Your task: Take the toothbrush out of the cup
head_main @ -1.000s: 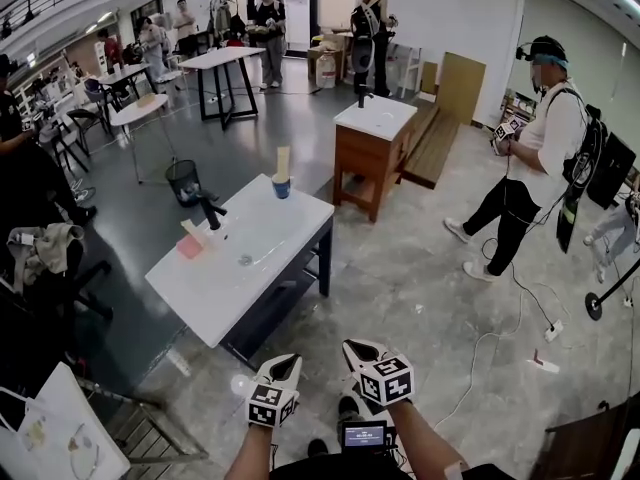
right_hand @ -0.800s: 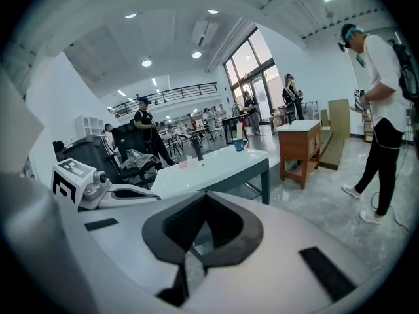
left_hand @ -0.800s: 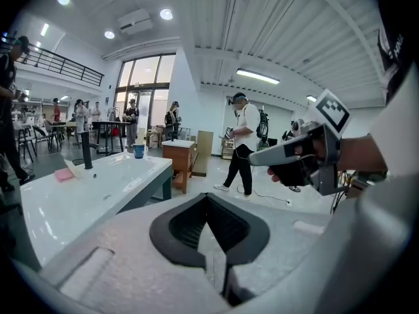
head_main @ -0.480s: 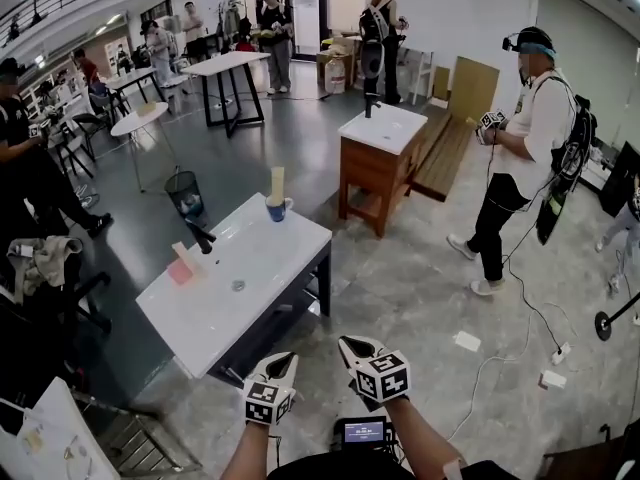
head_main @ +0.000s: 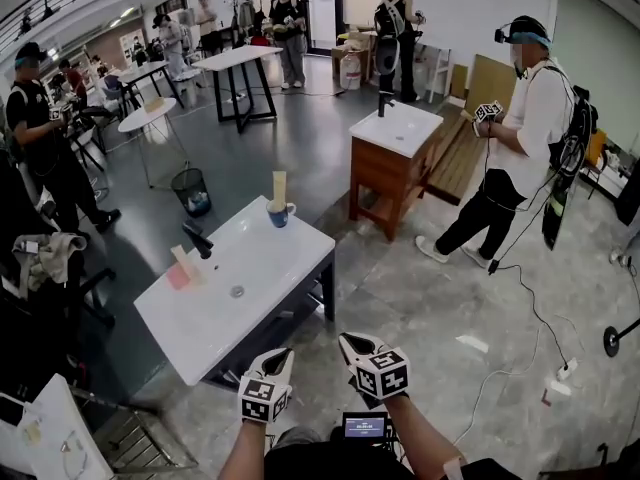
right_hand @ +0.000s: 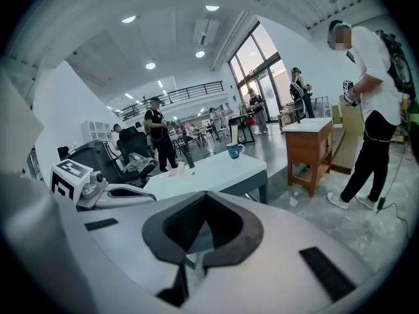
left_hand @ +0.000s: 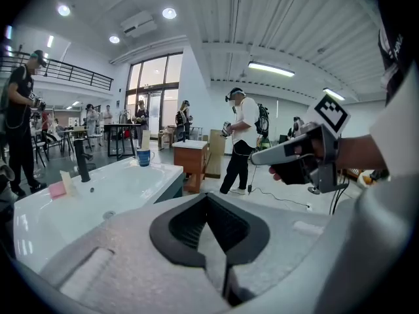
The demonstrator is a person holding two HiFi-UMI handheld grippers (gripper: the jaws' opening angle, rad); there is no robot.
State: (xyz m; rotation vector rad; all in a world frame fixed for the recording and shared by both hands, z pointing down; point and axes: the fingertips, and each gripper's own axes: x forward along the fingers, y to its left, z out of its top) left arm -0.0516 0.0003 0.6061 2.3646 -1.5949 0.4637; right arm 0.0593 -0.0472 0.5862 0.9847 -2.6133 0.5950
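A: Toothbrush?
B: Toothbrush (head_main: 279,186) stands upright in the blue cup (head_main: 281,214). It looks like a pale cream, flat, broad stick, rising well above the rim. The cup is at the far corner of the white sink (head_main: 262,268).
A: Tongs?
B: Left gripper (head_main: 278,360) and right gripper (head_main: 352,346) both closed, empty, well apart from the cup.

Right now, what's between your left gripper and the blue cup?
The white sink top, bare along that stretch, in the head view. The left gripper hangs short of its near edge; the blue cup stands at its far corner.
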